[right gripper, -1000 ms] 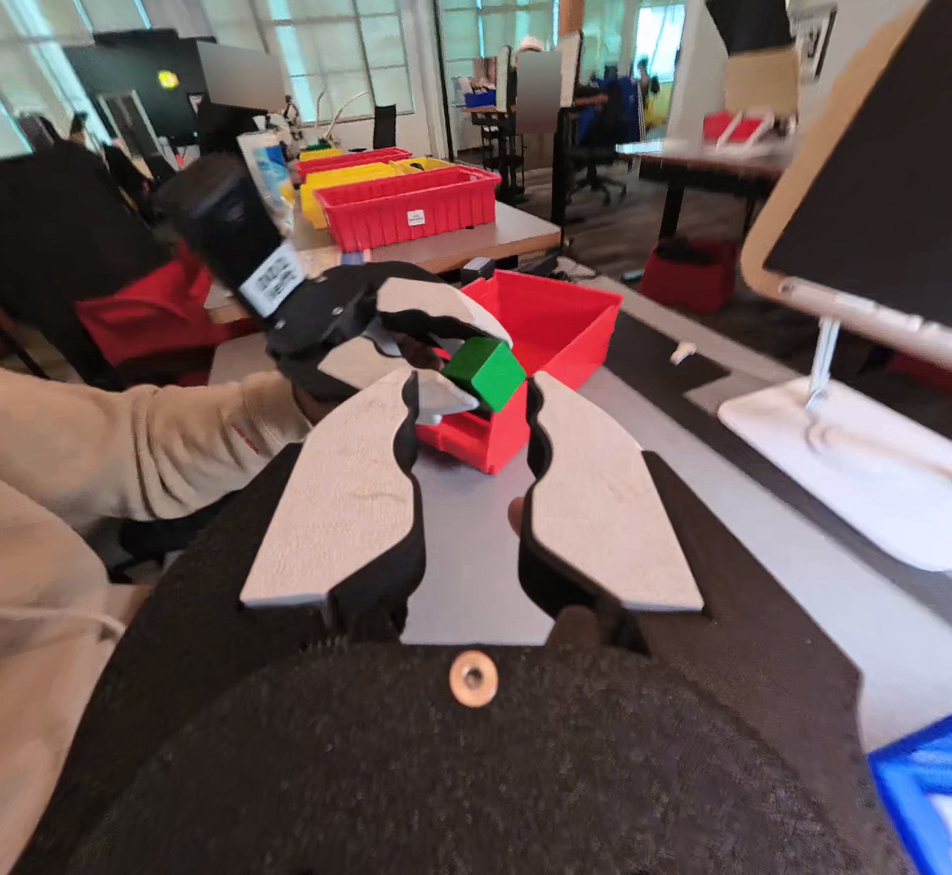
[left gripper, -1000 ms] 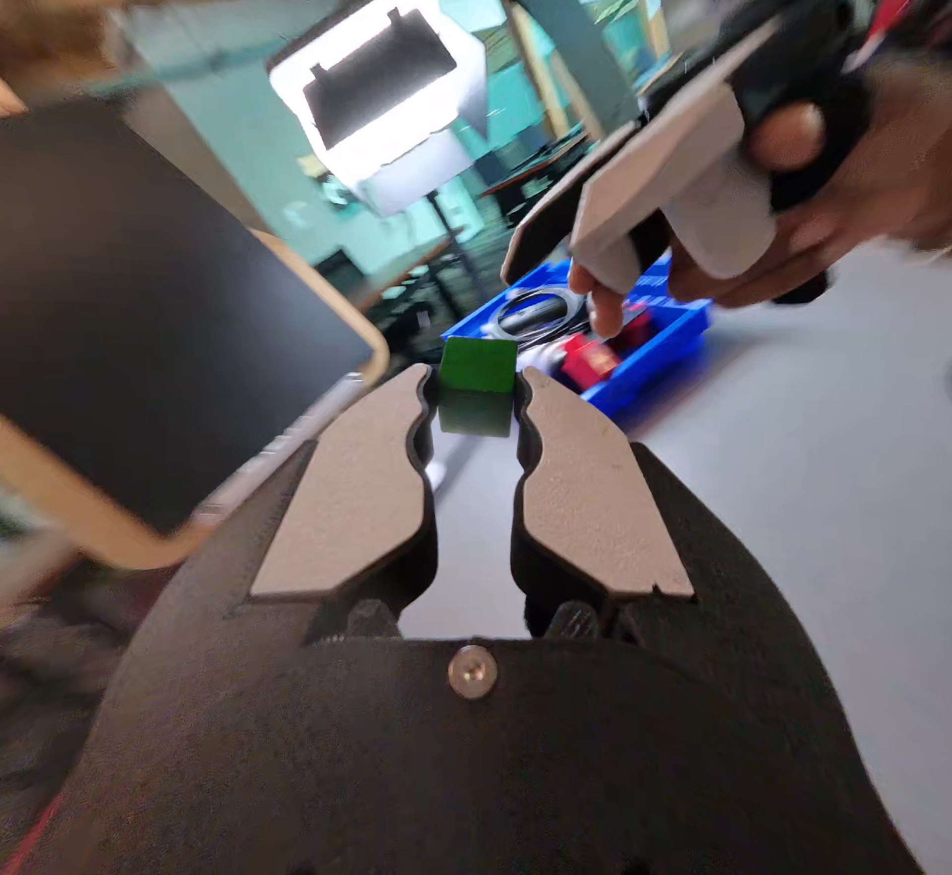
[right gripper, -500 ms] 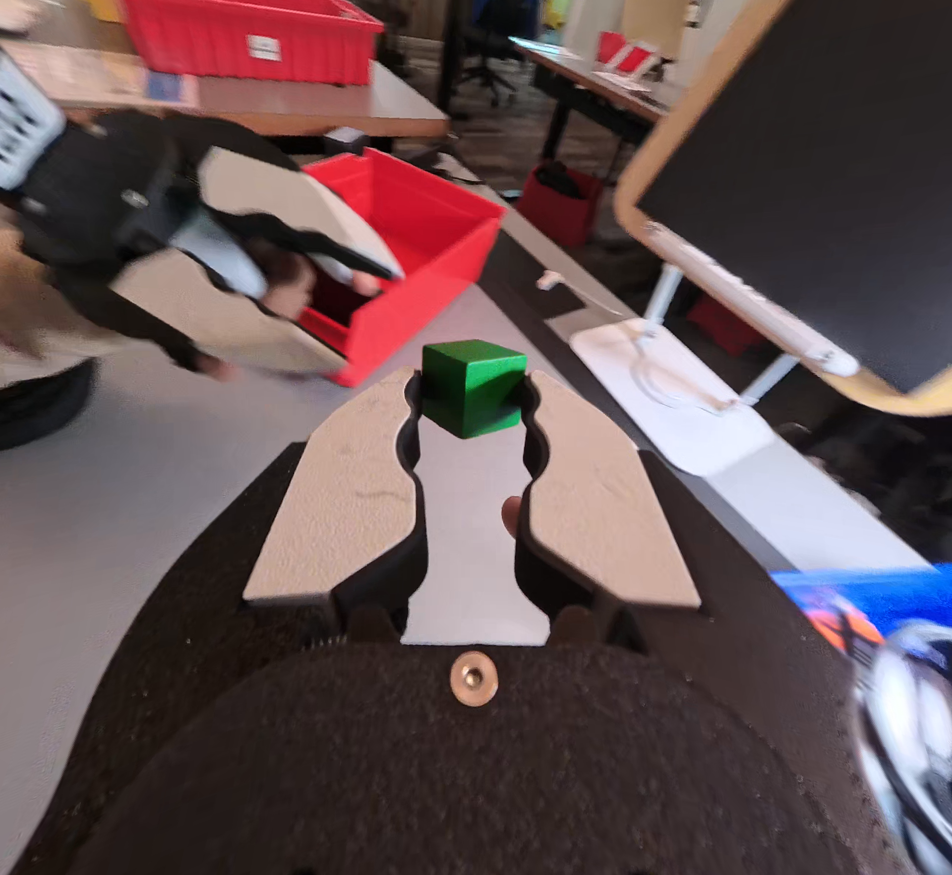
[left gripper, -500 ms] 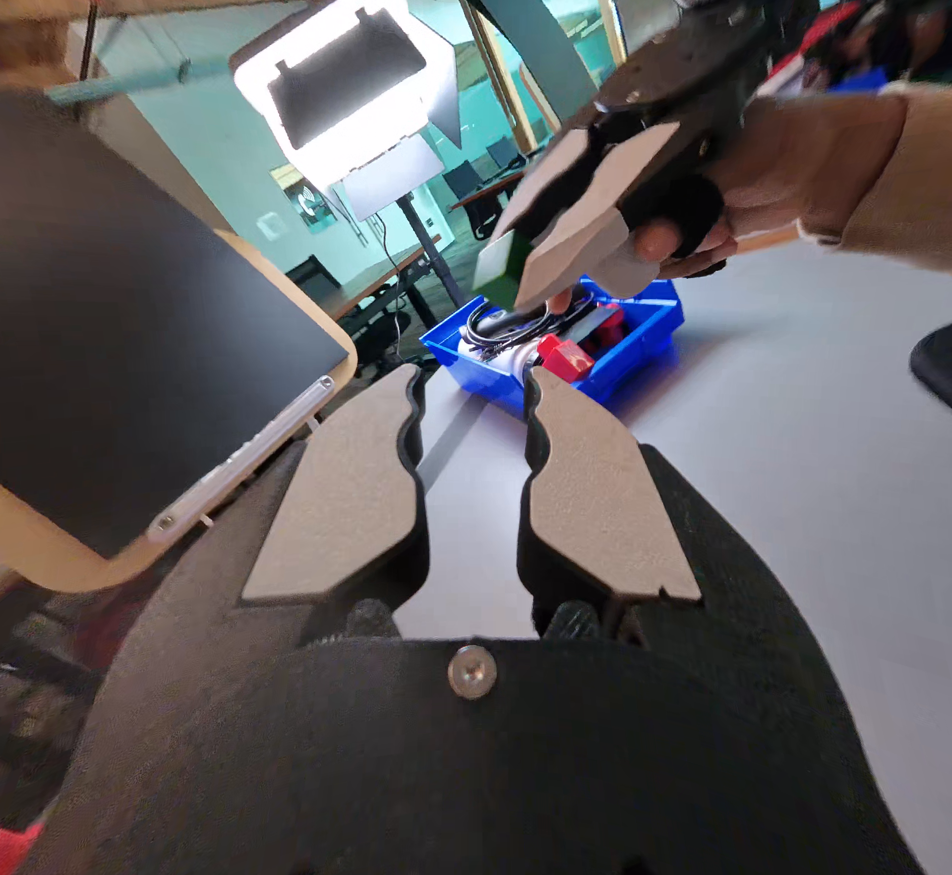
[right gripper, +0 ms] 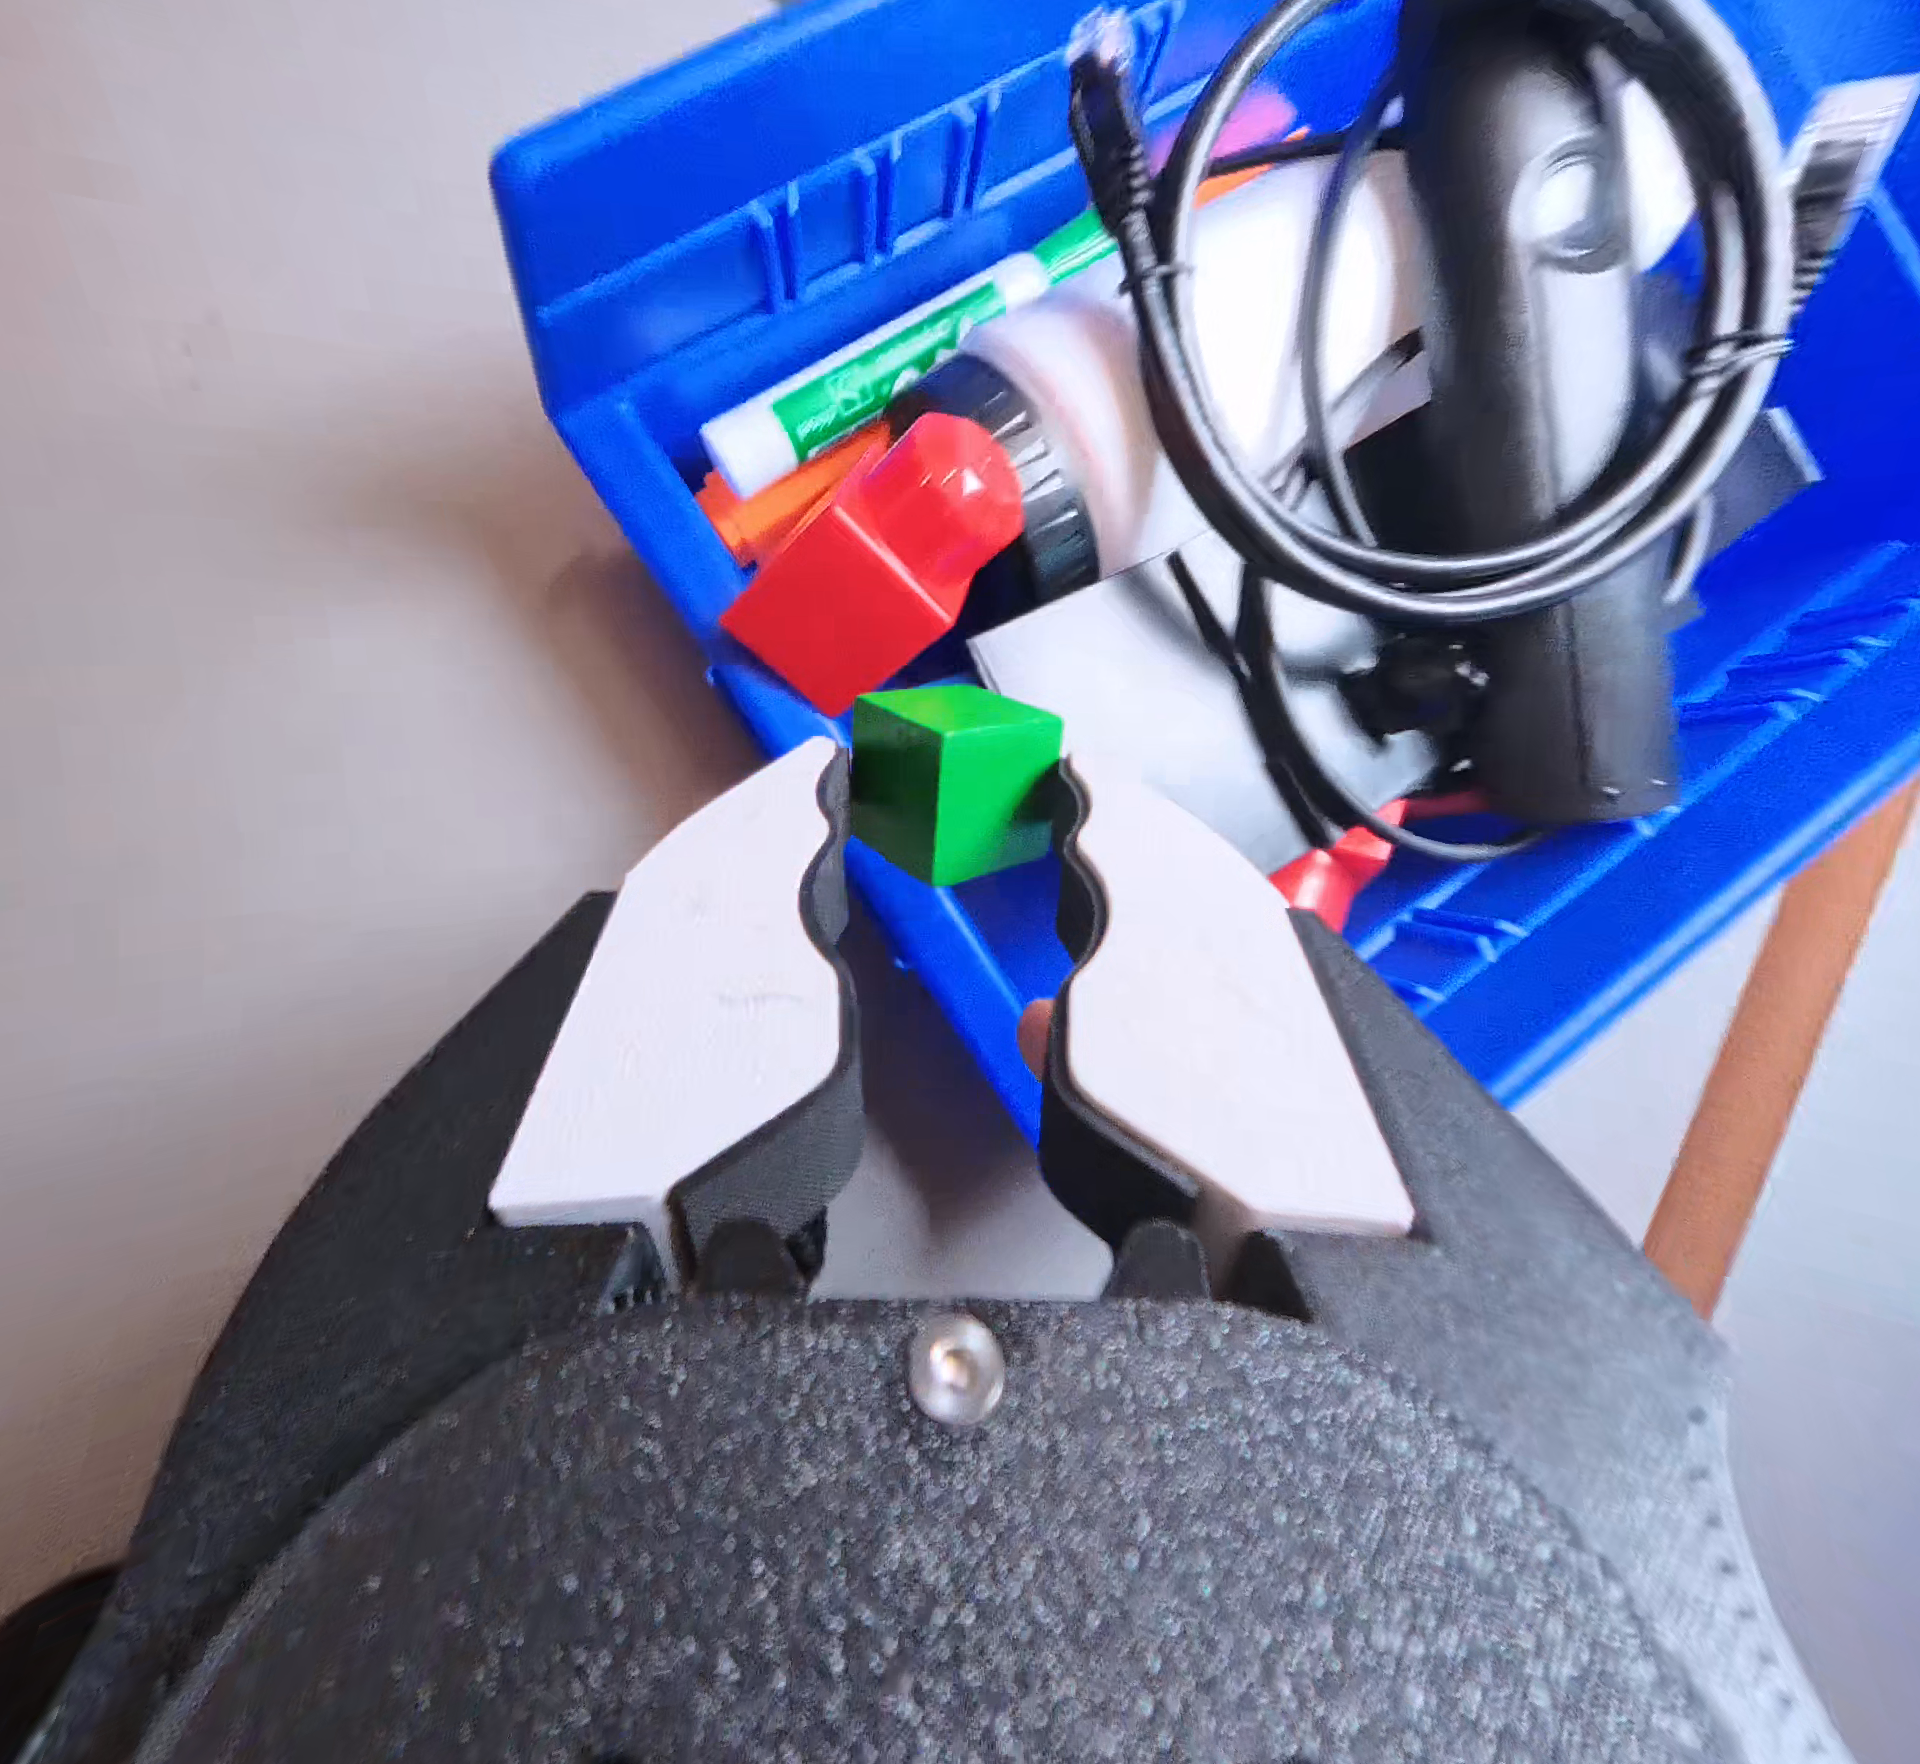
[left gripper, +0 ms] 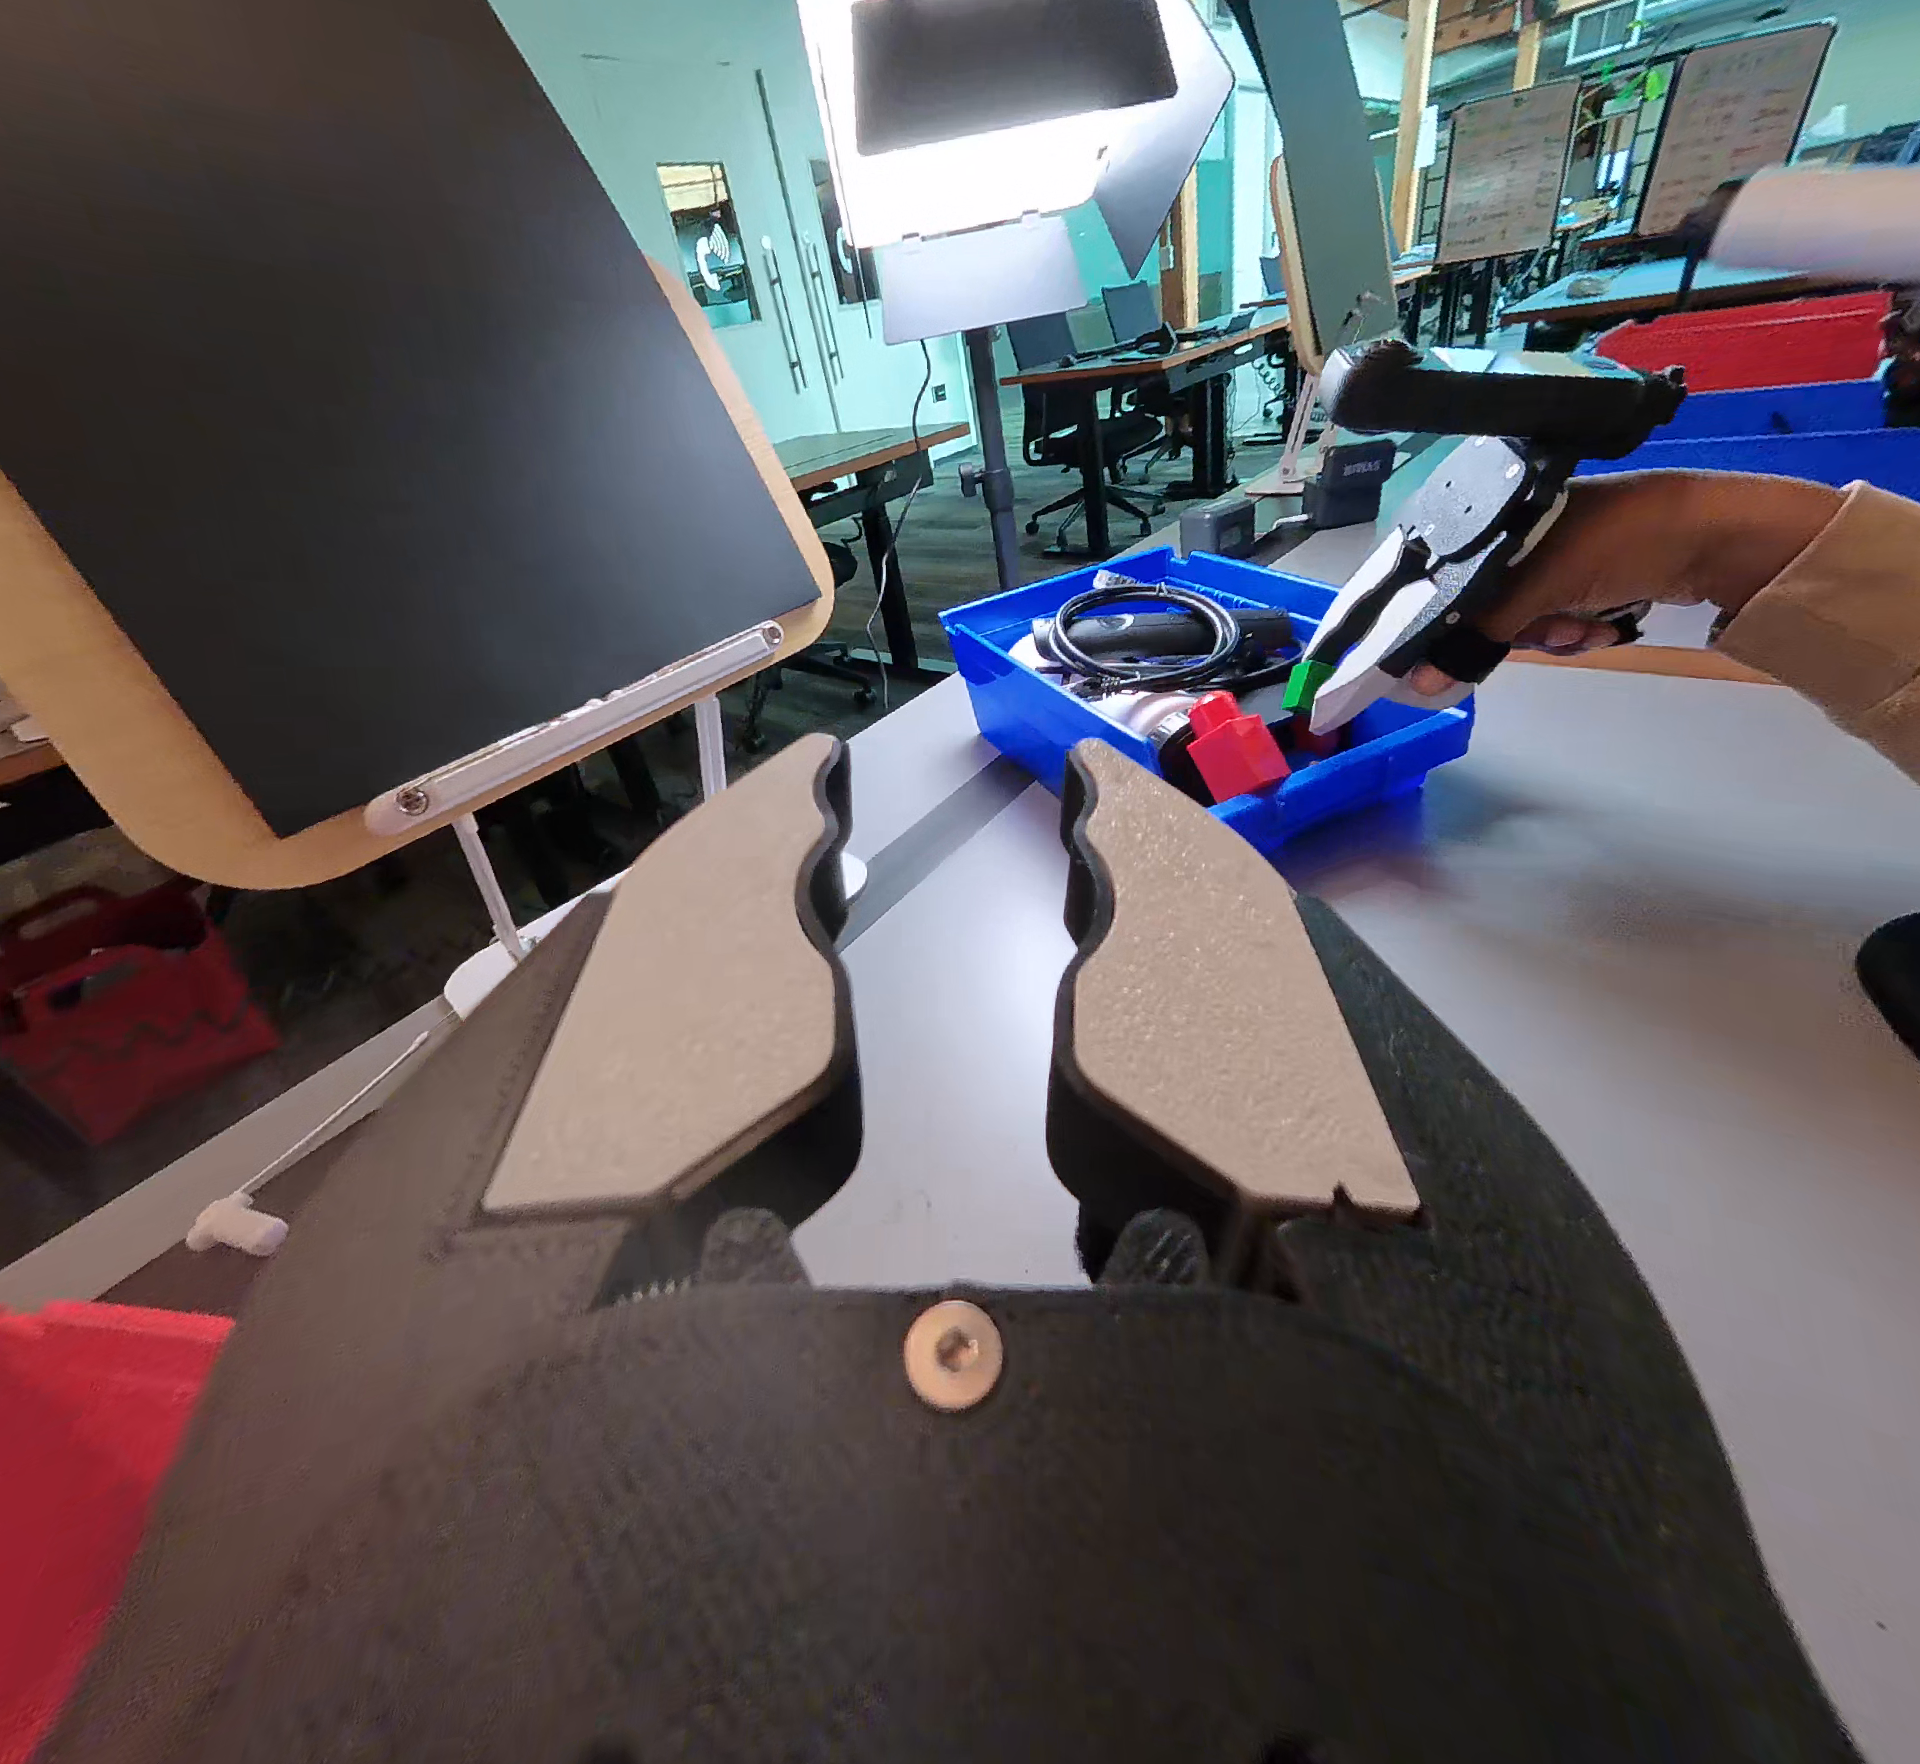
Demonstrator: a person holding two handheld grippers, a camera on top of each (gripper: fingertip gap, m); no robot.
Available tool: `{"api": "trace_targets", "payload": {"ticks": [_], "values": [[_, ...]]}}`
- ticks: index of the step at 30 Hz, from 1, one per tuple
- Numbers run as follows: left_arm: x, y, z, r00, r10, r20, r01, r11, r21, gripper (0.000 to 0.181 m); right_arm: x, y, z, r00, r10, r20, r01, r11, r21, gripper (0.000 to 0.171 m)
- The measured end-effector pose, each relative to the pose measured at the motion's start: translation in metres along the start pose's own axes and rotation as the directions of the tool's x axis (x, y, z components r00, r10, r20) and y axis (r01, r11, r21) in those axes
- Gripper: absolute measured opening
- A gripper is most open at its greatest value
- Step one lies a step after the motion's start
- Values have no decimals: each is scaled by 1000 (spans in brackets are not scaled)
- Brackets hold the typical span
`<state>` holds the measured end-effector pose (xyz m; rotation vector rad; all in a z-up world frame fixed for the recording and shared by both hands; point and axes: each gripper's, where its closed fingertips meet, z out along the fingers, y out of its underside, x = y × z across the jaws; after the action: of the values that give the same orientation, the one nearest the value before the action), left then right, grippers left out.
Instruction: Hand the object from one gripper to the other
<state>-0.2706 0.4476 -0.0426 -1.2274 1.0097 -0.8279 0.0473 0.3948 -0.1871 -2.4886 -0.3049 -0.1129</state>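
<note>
Moved over the blue bin (right gripper: 665,187), right claw (right gripper: 951,784) grips green cube (right gripper: 951,795) at its tips.

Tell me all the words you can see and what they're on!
Green marker in the blue bin: a printed label, too blurred to read.
Whiteboards at the back: handwriting, too small to read.
Small dark box on the far desk: a pale mark, too small to read.
Nothing here reads clearly enough to quote.
</note>
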Motion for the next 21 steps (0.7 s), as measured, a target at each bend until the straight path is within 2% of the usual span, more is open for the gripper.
{"api": "trace_targets", "payload": {"ticks": [3, 5, 7, 9, 14, 18, 21], "values": [[-1, 5, 2, 1000, 14, 8, -14, 1000, -20, 40, -1, 4, 12, 1000, -9, -10, 9, 999, -31, 37], [-1, 5, 3, 1000, 18, 10, -18, 1000, -21, 40, 4, 6, 18, 999, -20, -46, 18, 999, -45, 44], [-3, 4, 2, 1000, 19, 15, -19, 1000, -19, 41, 11, 0, 16, 996, -21, -88, 21, 1000, -1, 50], [-6, 3, 1, 1000, 15, 21, -14, 1000, -15, 41, 15, -15, 6, 996, 4, -91, 4, 996, 94, 57], [-18, 2, -3, 999, -10, 46, 11, 1000, -15, 41, 30, -44, -30, 986, 54, -160, -1, 949, 314, 52], [-40, -1, -14, 996, -36, 87, 40, 998, -44, 44, 13, -83, -64, 994, 62, -89, -1, 821, 570, 54], [-73, -5, -34, 986, -71, 150, 84, 993, -84, 44, -7, -104, -85, 999, 44, -14, -22, 718, 696, 52]]}}
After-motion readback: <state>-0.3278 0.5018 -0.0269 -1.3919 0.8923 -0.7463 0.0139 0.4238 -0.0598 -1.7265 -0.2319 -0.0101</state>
